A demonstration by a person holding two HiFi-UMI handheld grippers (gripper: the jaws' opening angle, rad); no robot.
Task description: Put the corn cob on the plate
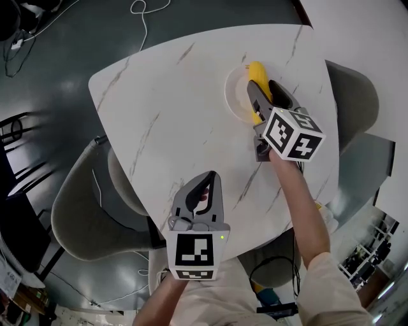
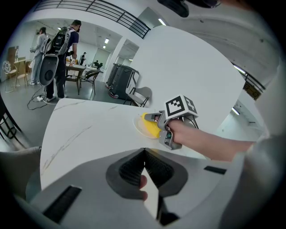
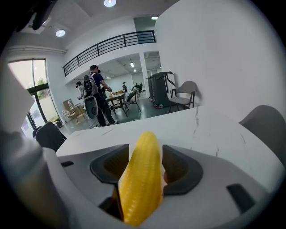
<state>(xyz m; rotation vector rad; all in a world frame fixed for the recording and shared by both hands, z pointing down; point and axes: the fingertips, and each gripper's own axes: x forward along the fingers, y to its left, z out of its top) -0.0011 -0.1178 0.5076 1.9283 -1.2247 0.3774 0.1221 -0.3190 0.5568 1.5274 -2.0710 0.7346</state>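
A yellow corn cob (image 1: 259,81) (image 3: 141,179) (image 2: 150,125) is held lengthwise between the jaws of my right gripper (image 1: 266,95) (image 3: 142,166), which is shut on it. In the head view the cob hangs over a small white plate (image 1: 235,95) (image 2: 140,129) at the table's far right; whether it touches the plate I cannot tell. My left gripper (image 1: 205,184) (image 2: 144,167) rests near the table's front edge, well away from the plate, jaws shut with nothing between them.
The white marble-look table (image 1: 166,121) is rounded, with grey chairs (image 1: 83,210) tucked at its left, front and right sides. Cables (image 1: 143,19) trail on the dark floor beyond the far edge. People stand far off in the hall (image 2: 60,49).
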